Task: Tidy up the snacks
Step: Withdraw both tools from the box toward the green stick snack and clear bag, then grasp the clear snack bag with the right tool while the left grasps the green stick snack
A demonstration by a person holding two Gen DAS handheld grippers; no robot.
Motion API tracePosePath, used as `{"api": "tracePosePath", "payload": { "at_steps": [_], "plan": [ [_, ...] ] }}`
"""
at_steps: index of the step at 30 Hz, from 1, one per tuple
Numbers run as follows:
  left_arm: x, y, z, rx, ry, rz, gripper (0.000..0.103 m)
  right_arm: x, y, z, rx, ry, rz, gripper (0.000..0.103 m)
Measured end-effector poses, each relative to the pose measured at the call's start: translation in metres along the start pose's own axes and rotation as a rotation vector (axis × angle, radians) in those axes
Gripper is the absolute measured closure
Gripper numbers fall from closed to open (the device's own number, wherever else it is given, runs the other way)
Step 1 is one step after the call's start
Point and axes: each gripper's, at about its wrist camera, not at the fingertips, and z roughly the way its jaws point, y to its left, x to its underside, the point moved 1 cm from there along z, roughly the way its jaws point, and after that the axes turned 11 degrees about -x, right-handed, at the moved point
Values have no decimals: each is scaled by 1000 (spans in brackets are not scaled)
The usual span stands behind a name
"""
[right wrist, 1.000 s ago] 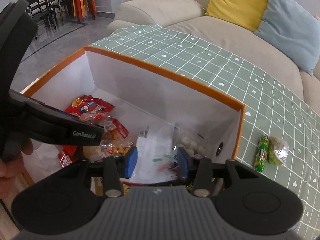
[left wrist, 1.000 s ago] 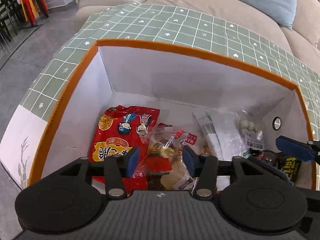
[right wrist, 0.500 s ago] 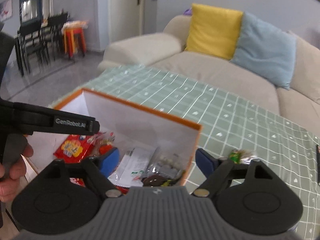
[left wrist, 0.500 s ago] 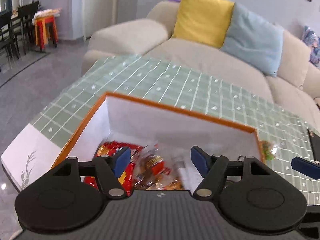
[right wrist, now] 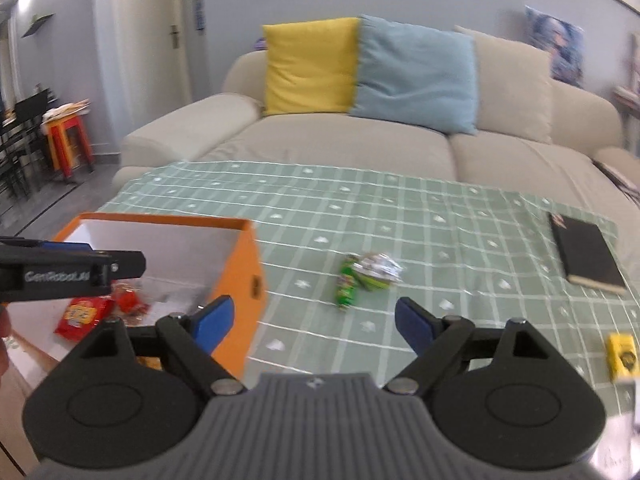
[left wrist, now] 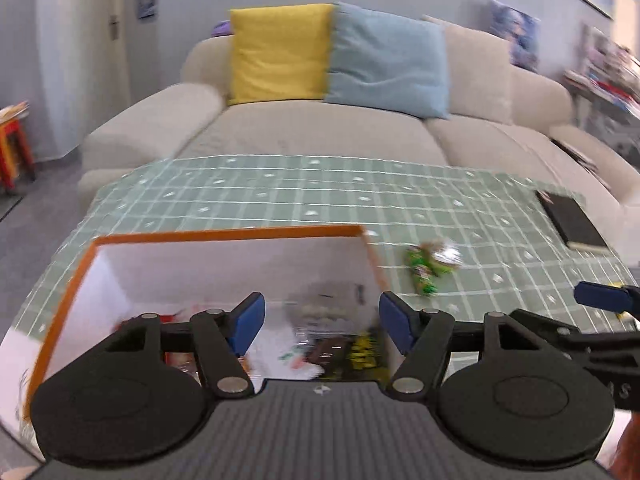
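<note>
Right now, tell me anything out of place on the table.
Three snacks lie outside the box: a green packet touching a clear-wrapped one near its right side, and a yellow packet at the table's right edge.

Left gripper (left wrist: 322, 322): pitched downward, jaws wide apart and closing slightly, nothing between blue pads. Right gripper (right wrist: 313, 322): pitched downward, jaws spread wide, empty. Right gripper's blue fingertip (left wrist: 600, 295) visible at right edge of left wrist view; left gripper's black finger crossing left edge of right wrist view. Both views motion-blurred.
</note>
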Motion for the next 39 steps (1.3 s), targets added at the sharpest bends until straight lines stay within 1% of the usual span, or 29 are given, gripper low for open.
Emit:
{"api": "tracePosePath", "payload": {
  "at_steps": [5, 8, 10, 13, 16, 20, 23, 26, 28, 30, 32, 36, 39],
  "plan": [
    [0, -37, -1, 35, -9, 106, 29, 13, -41, -5, 48, 15, 87, 18],
    [-1, -55, 0, 48, -28, 152, 29, 21, -58, -3, 77, 27, 113, 18],
    [-3, -65, 4, 67, -25, 176, 29, 25, -69, -1, 91, 30, 123, 18],
    [-9, -79, 13, 132, 2, 212, 29, 29, -80, 4, 96, 32, 125, 18],
    [-18, -91, 29, 181, 73, 221, 29, 31, -87, 12, 87, 38, 120, 18],
    [-29, -109, 51, 168, 135, 255, 29, 27, -96, 27, 73, 42, 90, 18],
    [-38, -118, 69, 164, 181, 252, 34, 21, -101, 41, 60, 45, 42, 18],
    [-46, -121, 88, 131, 207, 241, 37, 13, -106, 62, 26, 52, -31, 20],
    [-51, -123, 100, 114, 220, 256, 40, 8, -106, 77, 21, 52, -95, 20],
    [-55, -123, 109, 80, 225, 276, 45, 1, -106, 92, 11, 52, -139, 20],
    [-60, -120, 119, 51, 230, 275, 45, -8, -108, 108, -9, 49, -149, 20],
    [-72, -111, 134, 42, 240, 236, 46, -25, -109, 137, -33, 45, -123, 20],
    [-77, -109, 144, 23, 243, 232, 46, -34, -109, 159, -48, 55, -88, 20]
  ]
}}
